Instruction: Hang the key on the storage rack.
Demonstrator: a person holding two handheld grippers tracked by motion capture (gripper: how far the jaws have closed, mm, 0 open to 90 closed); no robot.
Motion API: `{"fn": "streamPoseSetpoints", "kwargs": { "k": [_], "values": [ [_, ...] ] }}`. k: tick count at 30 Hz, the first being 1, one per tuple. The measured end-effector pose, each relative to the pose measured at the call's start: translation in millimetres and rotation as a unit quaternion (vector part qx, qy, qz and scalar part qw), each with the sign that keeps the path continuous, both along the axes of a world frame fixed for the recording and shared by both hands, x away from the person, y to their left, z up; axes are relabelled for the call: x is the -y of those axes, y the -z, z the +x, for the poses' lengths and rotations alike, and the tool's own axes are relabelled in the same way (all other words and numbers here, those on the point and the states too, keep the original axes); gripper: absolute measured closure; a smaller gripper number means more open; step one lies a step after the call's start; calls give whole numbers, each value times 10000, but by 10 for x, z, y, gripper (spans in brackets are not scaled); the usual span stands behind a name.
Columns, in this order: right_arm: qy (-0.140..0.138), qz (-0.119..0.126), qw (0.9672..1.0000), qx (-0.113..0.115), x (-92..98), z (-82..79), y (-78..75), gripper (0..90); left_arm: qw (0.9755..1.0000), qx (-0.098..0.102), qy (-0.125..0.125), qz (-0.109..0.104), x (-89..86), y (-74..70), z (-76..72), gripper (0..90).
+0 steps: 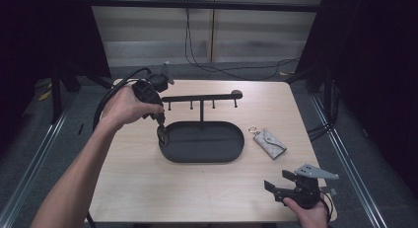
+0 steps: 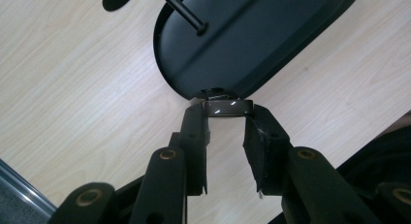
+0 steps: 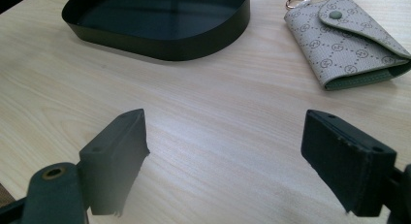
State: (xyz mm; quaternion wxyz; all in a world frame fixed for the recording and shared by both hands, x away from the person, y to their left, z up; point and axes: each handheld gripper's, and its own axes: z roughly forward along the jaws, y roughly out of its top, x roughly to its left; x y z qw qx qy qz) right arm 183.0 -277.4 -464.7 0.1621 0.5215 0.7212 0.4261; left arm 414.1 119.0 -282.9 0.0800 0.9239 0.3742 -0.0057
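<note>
At the left of the table (image 1: 148,188), the left gripper (image 1: 161,133) points down at the near-left rim of the black tray (image 1: 236,151). Its jaws are closed on a small dark ring (image 2: 228,108), a glossy band pinched across its width between the two pads. In the left gripper view the ring sits just over the tray's edge, right at the rim; I cannot tell whether it touches the rim.

From the middle of the tray a thin post rises to a black bar (image 1: 197,97) with small pegs hanging under it.

Right of the tray, a grey patterned pouch (image 1: 269,142) with a metal loop lies flat on the wood, near the tray but apart from it.

At the near-right corner, the right gripper (image 1: 272,188) is held low over the table, its jaws spread wide with nothing between them. In its own view the pouch (image 3: 351,40) lies ahead to the right and the tray (image 3: 160,42) ahead to the left.
</note>
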Motion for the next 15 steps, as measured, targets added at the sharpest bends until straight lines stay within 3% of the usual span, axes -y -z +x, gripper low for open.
{"fn": "streamPoseSetpoints", "kwargs": {
  "k": [15],
  "values": [
    [-53, 26, 10000, -11, -3, -2, -1, 169, 9995, -161, -259, 88, 145, 150, 215, 707]
  ]
}}
